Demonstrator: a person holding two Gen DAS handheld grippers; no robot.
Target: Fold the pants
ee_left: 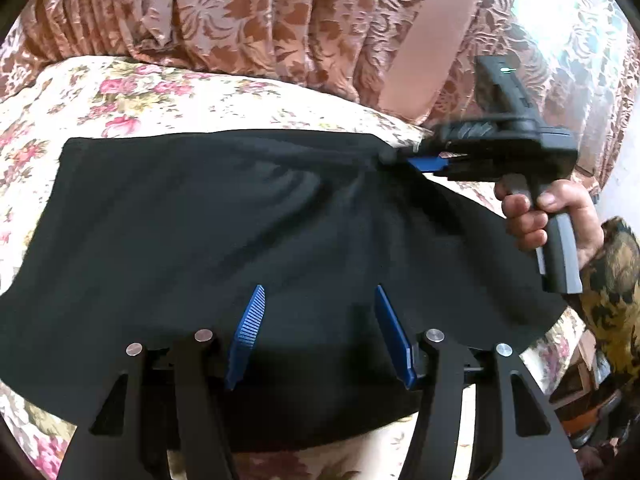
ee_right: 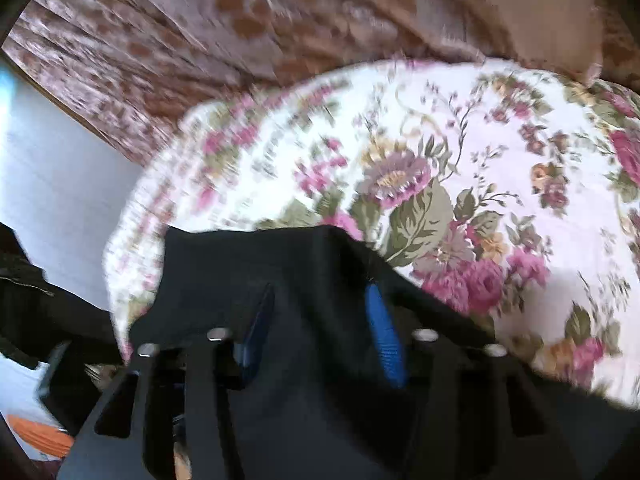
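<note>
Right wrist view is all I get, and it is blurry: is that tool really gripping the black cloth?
Observer: Yes. The left wrist view shows the right gripper pinching a far corner of the black pants; creases fan out from it.
Operator: And the other tool?
Observer: The left gripper hangs over the pants' near part, jaws apart, gripping nothing.
Operator: Where is the rest of the cloth?
Observer: Spread wide across the flowered bedspread.
</note>
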